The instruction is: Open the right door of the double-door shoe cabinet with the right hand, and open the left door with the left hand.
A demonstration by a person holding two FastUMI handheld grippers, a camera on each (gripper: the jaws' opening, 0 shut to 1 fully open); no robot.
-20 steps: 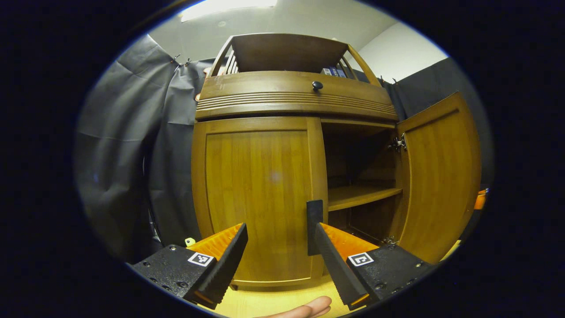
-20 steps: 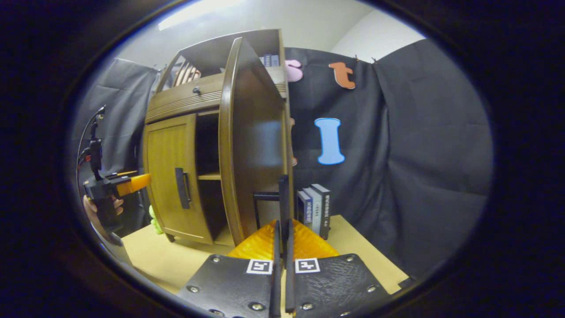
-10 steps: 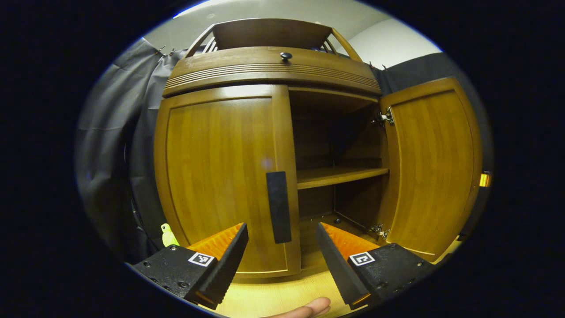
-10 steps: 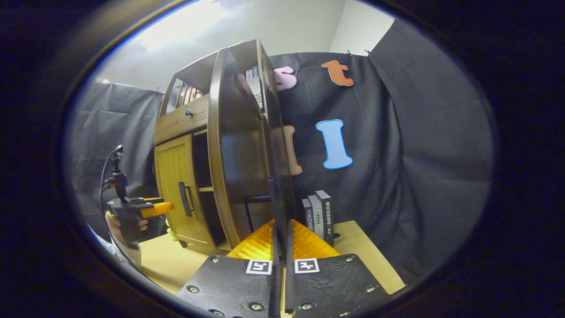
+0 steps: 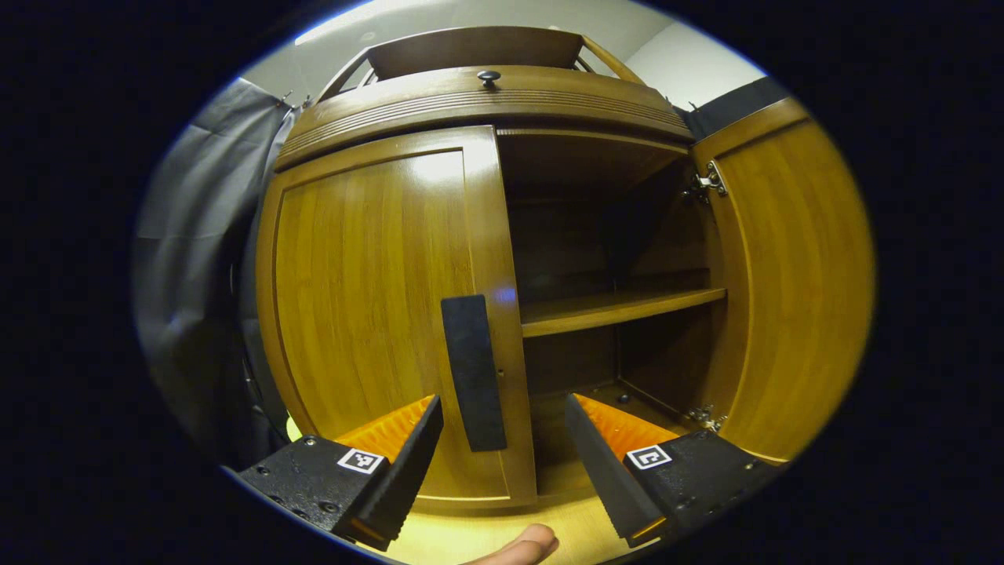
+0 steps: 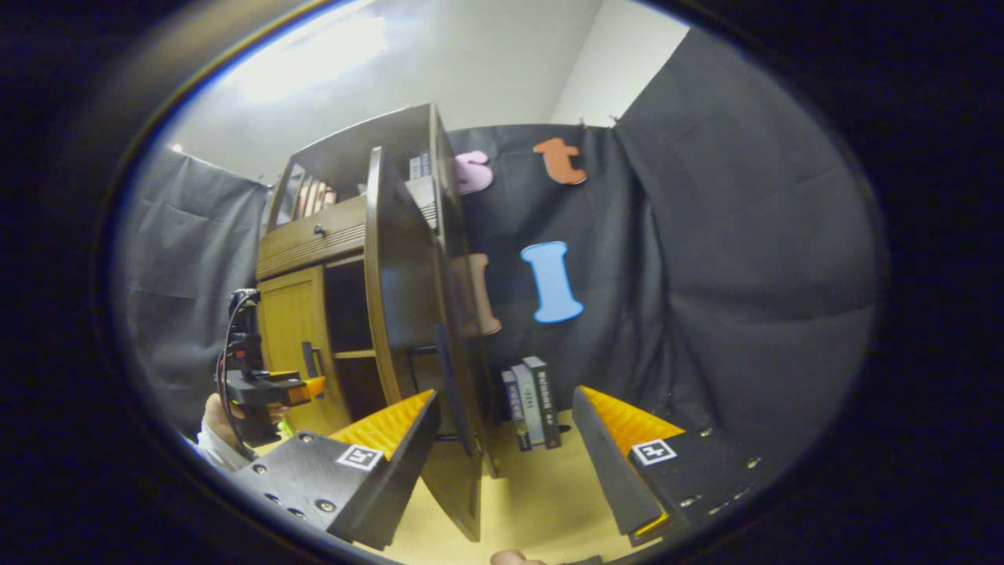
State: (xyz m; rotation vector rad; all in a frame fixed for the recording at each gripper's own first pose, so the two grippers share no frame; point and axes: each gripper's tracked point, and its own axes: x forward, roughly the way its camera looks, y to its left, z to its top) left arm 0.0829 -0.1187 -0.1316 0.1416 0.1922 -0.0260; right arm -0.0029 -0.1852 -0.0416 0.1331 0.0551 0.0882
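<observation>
Fingers of the left gripper [image 5: 502, 439] stand apart, the closed left door's handle [image 5: 473, 372] between them, untouched. Right gripper [image 6: 502, 439] is spread wide too, beside the swung-out right door [image 6: 408, 314].

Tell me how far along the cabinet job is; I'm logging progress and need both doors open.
Done: the right door stands swung wide, baring the shelf, and the right gripper is open, off its handle. In hand: the left gripper is open with the left door's handle between its fingers, not yet clamped. Left: the left door looks shut; grip and pull it open.
</observation>
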